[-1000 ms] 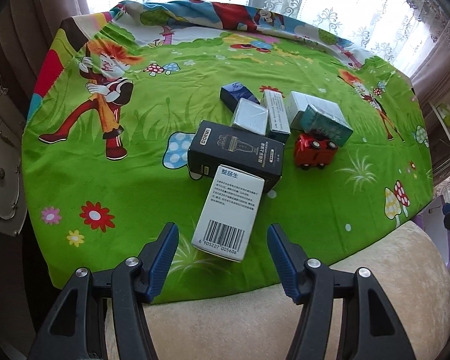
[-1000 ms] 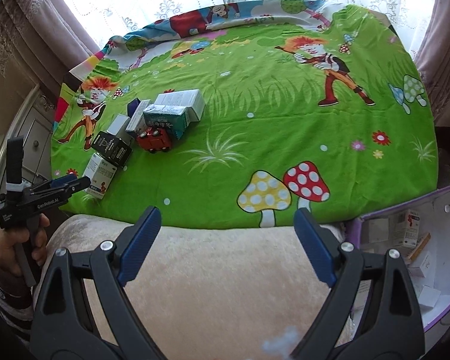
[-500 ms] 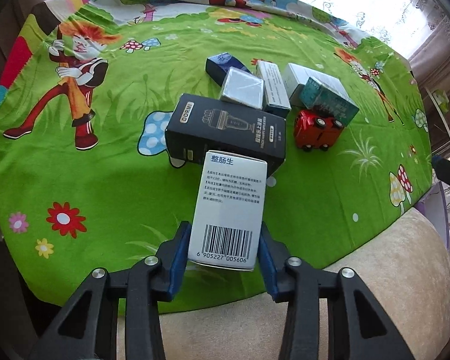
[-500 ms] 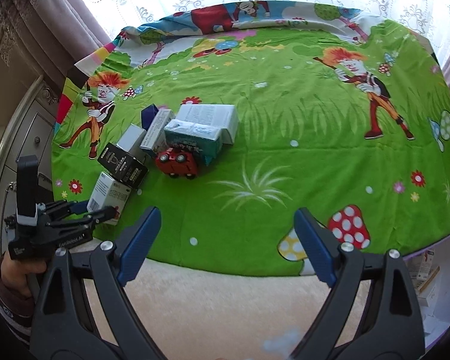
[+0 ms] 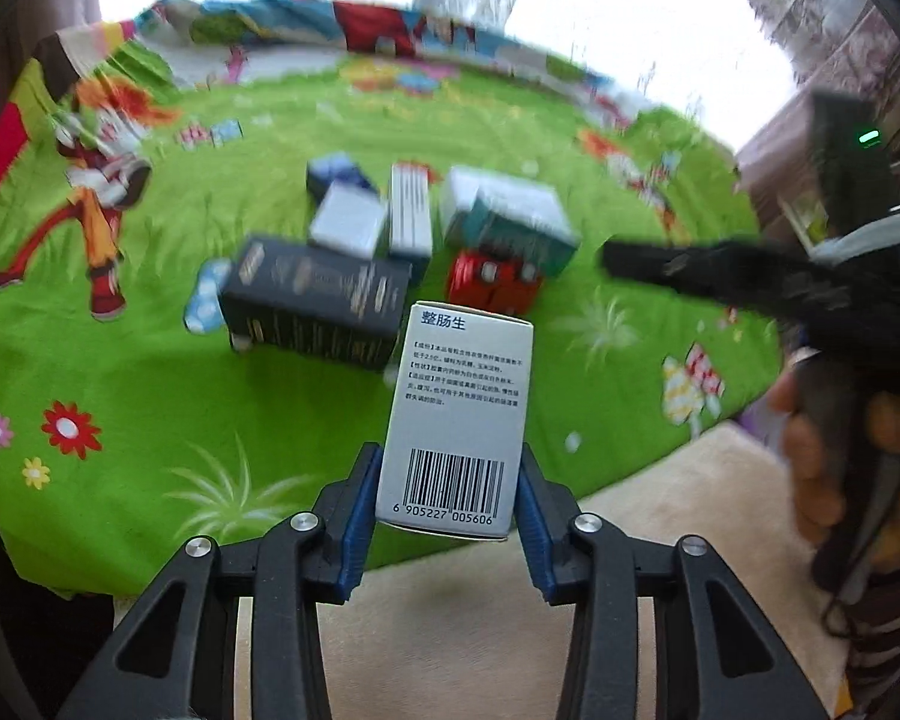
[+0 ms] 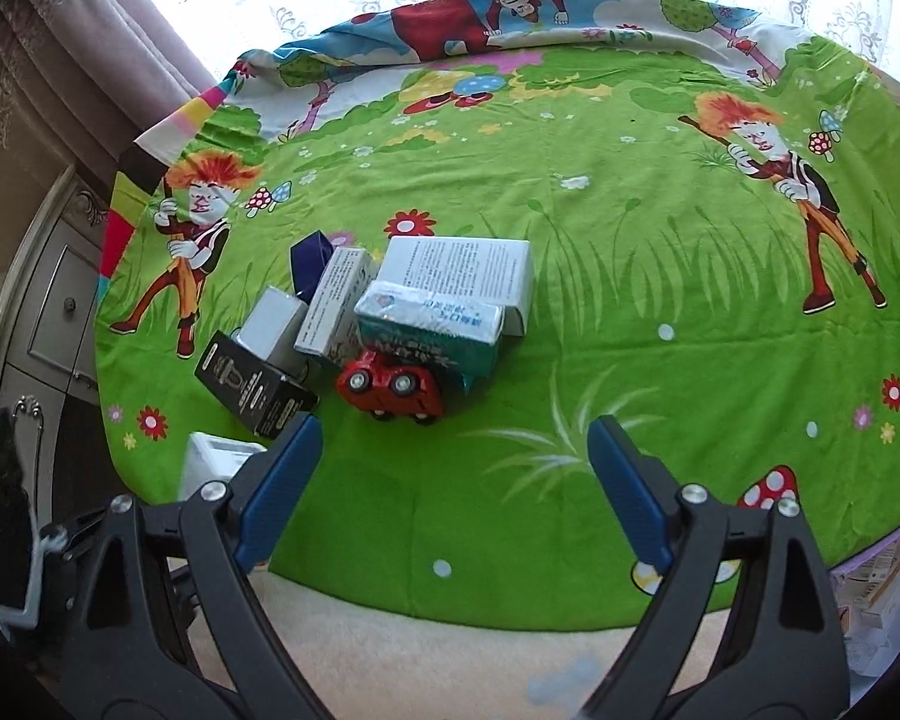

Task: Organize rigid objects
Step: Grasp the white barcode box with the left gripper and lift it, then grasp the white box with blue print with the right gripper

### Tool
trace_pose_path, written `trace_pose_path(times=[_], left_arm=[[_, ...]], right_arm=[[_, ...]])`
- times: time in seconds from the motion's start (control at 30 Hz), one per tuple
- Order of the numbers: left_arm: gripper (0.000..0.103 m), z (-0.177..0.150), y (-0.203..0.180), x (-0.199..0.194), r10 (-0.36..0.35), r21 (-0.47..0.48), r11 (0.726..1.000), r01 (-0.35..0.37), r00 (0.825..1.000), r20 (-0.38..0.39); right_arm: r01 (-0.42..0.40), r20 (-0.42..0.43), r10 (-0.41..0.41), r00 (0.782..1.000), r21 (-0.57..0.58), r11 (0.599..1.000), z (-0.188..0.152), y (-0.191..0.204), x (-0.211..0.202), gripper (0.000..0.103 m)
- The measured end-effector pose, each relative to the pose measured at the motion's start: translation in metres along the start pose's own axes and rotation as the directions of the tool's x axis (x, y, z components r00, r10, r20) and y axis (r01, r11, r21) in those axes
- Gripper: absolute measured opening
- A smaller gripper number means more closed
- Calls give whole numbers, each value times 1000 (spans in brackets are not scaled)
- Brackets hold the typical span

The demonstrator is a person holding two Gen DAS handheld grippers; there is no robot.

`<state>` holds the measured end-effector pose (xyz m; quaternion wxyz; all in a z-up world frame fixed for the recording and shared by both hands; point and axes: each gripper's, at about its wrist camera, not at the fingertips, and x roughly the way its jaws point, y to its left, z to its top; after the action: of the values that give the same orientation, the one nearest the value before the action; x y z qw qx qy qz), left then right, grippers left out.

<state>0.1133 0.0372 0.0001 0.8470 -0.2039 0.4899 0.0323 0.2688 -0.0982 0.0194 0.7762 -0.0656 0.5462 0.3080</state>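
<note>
Left wrist view: one white medicine carton [image 5: 459,420], printed text and barcode on its upper face, pinched by its two long side walls at the barcode end between the blue pads [image 5: 354,516] of the left gripper [image 5: 447,519]; its far end points out over the green cartoon cloth [image 5: 120,372] toward the other items, and whether that end touches the cloth cannot be told. Handling, judged: thin card, light, likely part hollow, stiff along its edges but apt to dent under a hard squeeze; the glossy faces may slip, so a hold across the narrow width near the middle would steady it better than one at the end. Further stock on the cloth: black box [image 5: 315,300] lying on its side, red toy car [image 5: 492,282] (hard, may roll), teal box [image 5: 522,225] resting against a larger white box [image 6: 459,270], and several small cartons behind. Right wrist view: right gripper [image 6: 450,492] spread wide and holding nothing, poised above the near edge of the cloth with the red toy car ahead of it.
</note>
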Motion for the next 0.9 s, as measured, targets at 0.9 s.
trace_pose_path(times=[0.9], left_arm=[[43, 17, 33, -28, 53, -230, 973, -1, 974, 219]], right_arm=[[103, 2, -103, 995, 71, 992, 29, 20, 62, 92]])
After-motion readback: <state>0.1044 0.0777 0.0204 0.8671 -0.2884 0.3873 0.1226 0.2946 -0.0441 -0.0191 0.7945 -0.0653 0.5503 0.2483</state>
